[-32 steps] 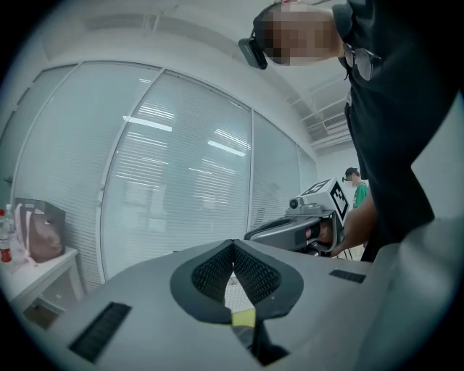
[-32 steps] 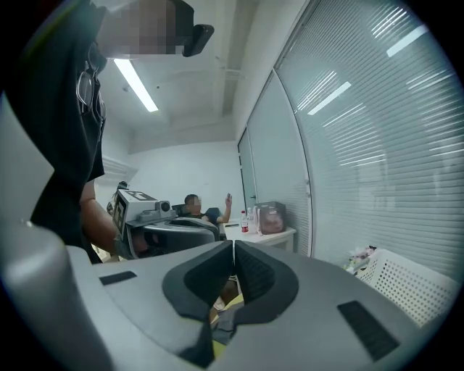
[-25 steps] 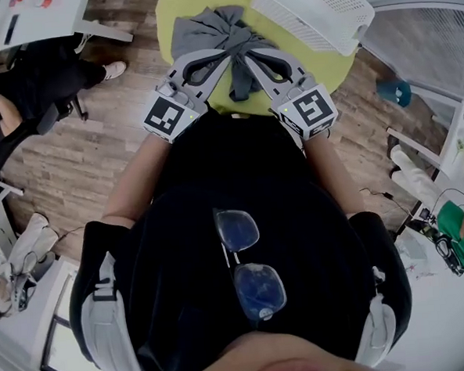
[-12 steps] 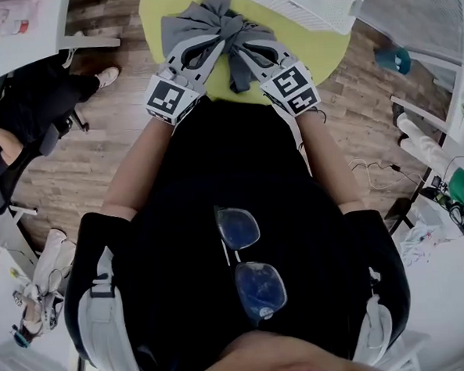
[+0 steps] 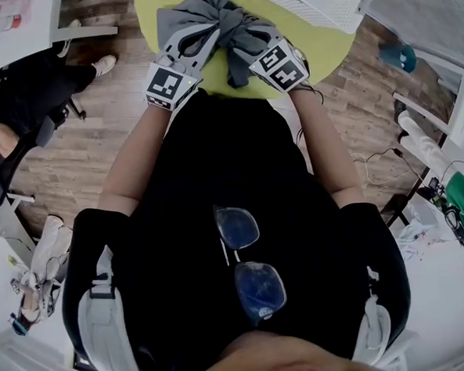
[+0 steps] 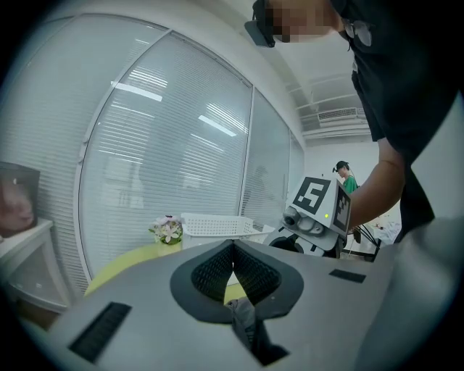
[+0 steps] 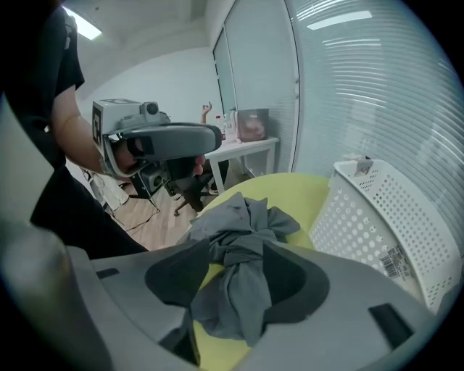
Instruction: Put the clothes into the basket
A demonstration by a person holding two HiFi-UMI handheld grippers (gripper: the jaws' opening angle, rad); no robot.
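The grey garment (image 5: 206, 18) lies bunched on the green counter (image 5: 318, 54), not yet in the white basket (image 5: 327, 2) (far right). The left gripper (image 6: 233, 248) has its jaws clamped on a fold. The right gripper (image 7: 235, 253) has just been opening its jaws, cloth loose between them. The whole transfer remains.

I can read no word or number anywhere. My left claw (image 5: 201, 30) carries a black-and-white square marker (image 5: 167, 84) on its cube, and my right claw (image 5: 243, 33) carries another such marker (image 5: 280, 66). These are patterns, not letters. The white perforated plastic basket (image 7: 362, 217) wears a small barcode label (image 7: 395, 259) on its side, its print too fine to read.
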